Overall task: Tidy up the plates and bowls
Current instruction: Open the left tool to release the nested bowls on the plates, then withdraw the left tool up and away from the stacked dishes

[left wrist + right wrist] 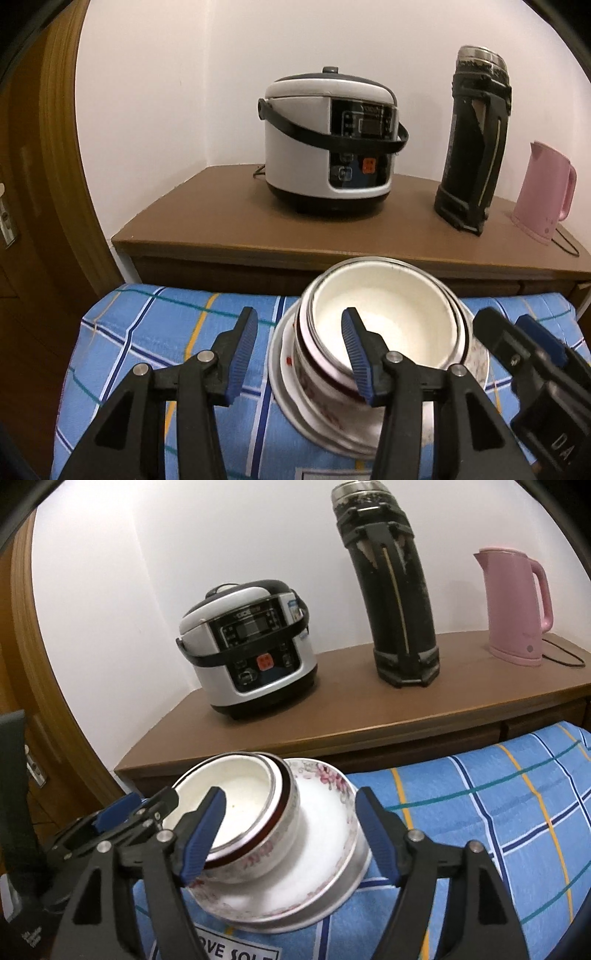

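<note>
Here, a stack of bowls (384,332) sits nested on a stack of plates (314,890), all resting on a blue plaid cloth (155,332) near its far edge, roughly at the middle of that edge. The uppermost bowl is white inside; the bowl below it carries a dark red rim band and a floral pattern.

The left gripper (301,358) stands open. Its right finger overlaps the near-left wall of the bowl stack in the view; its left finger hangs over bare cloth. Nothing is gripped.

The right gripper (291,834) also stands open, its fingers straddling the crockery without pressing on it.

Beyond the cloth, a brown cabinet top (369,709) carries a rice cooker (328,140), a black thermos (399,590) and a pink kettle (517,605).
</note>
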Demonstrator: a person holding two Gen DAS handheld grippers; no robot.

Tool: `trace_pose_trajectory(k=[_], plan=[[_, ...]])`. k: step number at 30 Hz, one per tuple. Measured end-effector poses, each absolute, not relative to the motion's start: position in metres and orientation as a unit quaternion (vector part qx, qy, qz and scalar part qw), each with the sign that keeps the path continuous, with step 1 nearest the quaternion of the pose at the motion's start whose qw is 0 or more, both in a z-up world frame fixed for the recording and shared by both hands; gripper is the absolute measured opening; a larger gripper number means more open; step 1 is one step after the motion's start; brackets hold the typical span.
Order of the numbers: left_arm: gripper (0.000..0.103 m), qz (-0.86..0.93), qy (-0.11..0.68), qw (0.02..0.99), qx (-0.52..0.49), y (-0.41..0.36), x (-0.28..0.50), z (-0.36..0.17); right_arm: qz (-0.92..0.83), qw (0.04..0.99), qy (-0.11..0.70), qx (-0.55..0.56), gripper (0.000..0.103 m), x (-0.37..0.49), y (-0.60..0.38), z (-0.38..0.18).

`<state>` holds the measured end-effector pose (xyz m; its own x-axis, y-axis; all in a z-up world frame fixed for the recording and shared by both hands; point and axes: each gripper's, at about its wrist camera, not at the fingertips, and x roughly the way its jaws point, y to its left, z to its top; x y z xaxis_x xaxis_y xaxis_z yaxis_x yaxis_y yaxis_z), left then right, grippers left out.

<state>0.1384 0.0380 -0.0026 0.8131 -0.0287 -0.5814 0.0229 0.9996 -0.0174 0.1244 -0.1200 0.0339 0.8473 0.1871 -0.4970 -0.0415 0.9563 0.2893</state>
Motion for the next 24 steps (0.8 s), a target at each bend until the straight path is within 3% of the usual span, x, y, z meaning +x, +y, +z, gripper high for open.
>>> trace_pose_trajectory(k=[24], plan=[[0.050,-0.017,0.290,0.957,-0.010,0.025,0.081,0.012,0.069,0.961,0.226,0.145,0.079,0.066,-0.139,0.045]])
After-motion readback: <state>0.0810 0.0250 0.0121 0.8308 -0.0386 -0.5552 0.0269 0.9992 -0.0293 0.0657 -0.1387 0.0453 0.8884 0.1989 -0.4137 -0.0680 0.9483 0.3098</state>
